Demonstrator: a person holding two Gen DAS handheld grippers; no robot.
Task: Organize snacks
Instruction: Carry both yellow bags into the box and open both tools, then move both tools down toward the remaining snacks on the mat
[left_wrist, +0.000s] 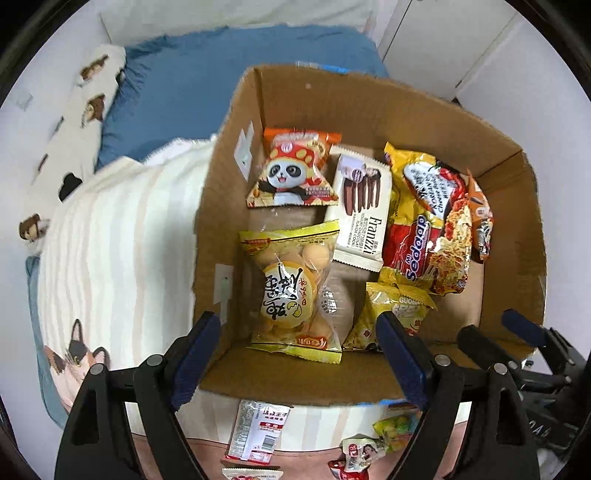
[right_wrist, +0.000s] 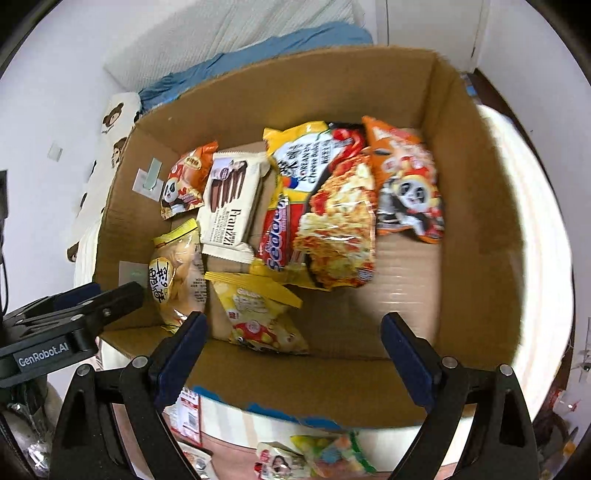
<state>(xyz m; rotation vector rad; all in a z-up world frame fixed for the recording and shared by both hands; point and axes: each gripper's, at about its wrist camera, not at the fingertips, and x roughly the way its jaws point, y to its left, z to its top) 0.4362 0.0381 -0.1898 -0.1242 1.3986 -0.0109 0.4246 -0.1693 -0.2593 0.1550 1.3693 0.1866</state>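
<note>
1. A big cardboard box (left_wrist: 236, 122) sits on a bed with a striped blanket (left_wrist: 110, 251). Snacks go in the box.
2. Many snacks already lie inside. There is an orange panda bag (left_wrist: 293, 168), a white cookie pack (left_wrist: 364, 206), a yellow and red noodle pack (left_wrist: 428, 225), a clear bag of little round cakes (left_wrist: 295, 291) and a small yellow bag (left_wrist: 391, 317).
3. A second panda bag (right_wrist: 406, 184) lies by the right wall of the box, seen from the right camera.
4. The left gripper (left_wrist: 299, 354) hangs over the near edge of the box. Its jaws are spread wide and nothing is between the pads.
5. The right gripper (right_wrist: 295, 350) is over the box too. Its jaws are also spread wide and hold nothing.
6. So a good part of the job looks done.
7. Some snacks are not in yet. A white and red packet (left_wrist: 255, 432) and a few small colorful packets (left_wrist: 369, 446) lie on the blanket just outside the near wall.
8. I think those need to be picked up and dropped in next.
</note>
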